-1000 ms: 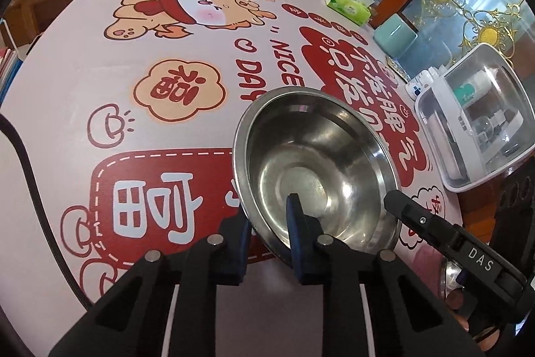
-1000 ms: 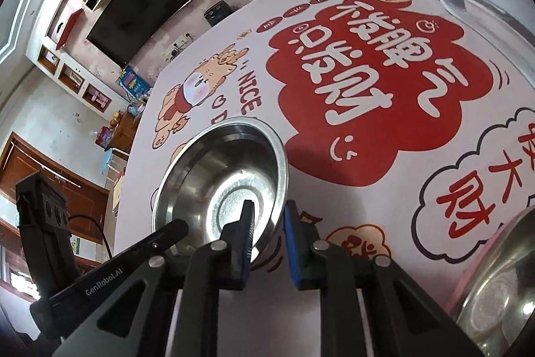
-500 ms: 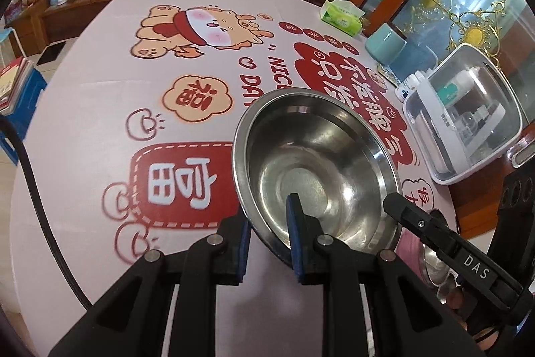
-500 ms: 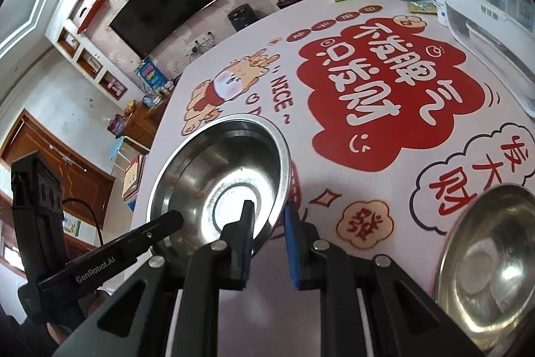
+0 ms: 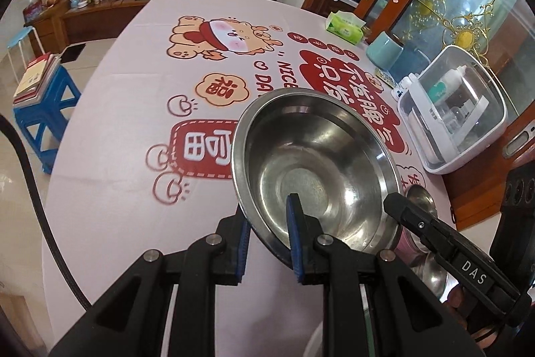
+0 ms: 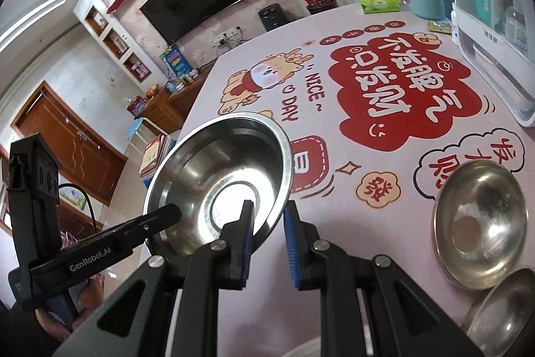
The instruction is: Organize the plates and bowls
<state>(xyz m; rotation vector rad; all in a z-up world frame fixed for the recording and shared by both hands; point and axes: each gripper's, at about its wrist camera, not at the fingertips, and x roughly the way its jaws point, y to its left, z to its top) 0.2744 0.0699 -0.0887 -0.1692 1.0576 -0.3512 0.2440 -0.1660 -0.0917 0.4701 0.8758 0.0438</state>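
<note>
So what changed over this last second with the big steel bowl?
Both grippers, left gripper and right gripper, carried the large steel bowl upward off the table; more of the room and a smaller bowl came into view. Unchanged: each gripper stays clamped on the bowl's rim.

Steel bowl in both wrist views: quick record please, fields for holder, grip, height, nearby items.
object: large steel bowl
held by: left claw and right claw, each shut on the rim, one finger inside
height: off the tablecloth, tilted
nearby: two smaller steel bowls on the table at right
far edge: tissue pack, teal canister, clear-lidded box
</note>
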